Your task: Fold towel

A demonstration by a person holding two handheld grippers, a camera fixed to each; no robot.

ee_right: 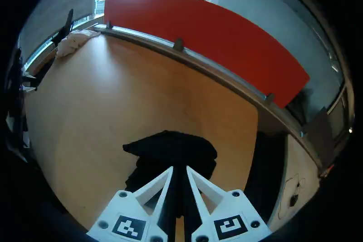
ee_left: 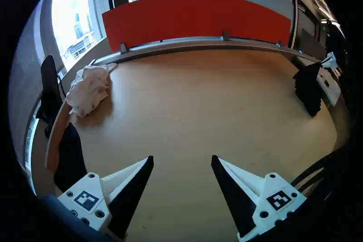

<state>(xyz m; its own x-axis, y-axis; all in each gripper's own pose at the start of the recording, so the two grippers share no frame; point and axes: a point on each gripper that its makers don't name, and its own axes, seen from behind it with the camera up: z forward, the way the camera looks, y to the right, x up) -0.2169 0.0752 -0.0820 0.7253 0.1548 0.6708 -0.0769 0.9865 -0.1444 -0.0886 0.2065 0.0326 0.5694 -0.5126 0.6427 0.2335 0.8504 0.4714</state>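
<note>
On the tabletop (ee_right: 113,96): black towel (ee_right: 172,144) gripped.
We note left tongs (ee_left: 181,160) released, right tongs (ee_right: 179,168) clenched on it.

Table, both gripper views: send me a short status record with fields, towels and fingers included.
table: wooden, red divider along its far edge
black towel: heaped near the table's edge, unfolded
white cloth: crumpled at a far corner by the window
left gripper: fingers open, holding nothing, above bare table
right gripper: fingers nearly together at the black towel; grip cannot be confirmed
</note>
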